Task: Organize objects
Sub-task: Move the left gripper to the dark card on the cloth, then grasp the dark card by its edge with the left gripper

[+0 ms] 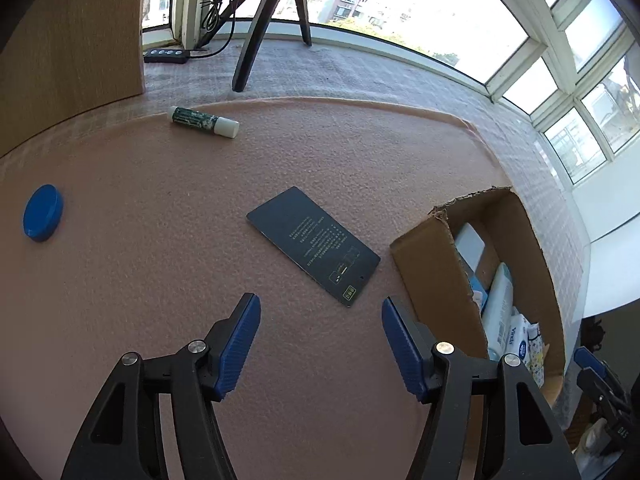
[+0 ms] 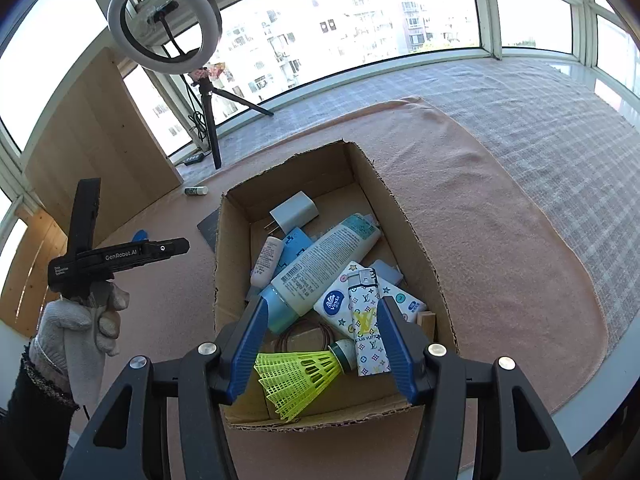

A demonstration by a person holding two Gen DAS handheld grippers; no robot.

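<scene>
My left gripper (image 1: 321, 312) is open and empty above the pink mat, just short of a dark flat card (image 1: 313, 244). A green-and-white tube (image 1: 203, 121) lies at the mat's far edge and a blue round lid (image 1: 43, 212) at the left. The cardboard box (image 1: 434, 256) stands to the right. My right gripper (image 2: 322, 312) is open and empty over the box (image 2: 400, 216), above a patterned lighter (image 2: 366, 320) and a yellow shuttlecock (image 2: 298, 376). A large white-and-blue bottle (image 2: 324, 264), a white charger (image 2: 294, 212) and a tissue pack (image 2: 336, 306) lie inside.
A ring light on a tripod (image 2: 166, 20) stands at the back by the window, with a black power strip (image 1: 166, 56) beside it. A wooden panel (image 1: 68, 40) stands at the left. The person's gloved hand holds the left gripper's handle (image 2: 116, 258). The table edge runs at the right (image 2: 600, 396).
</scene>
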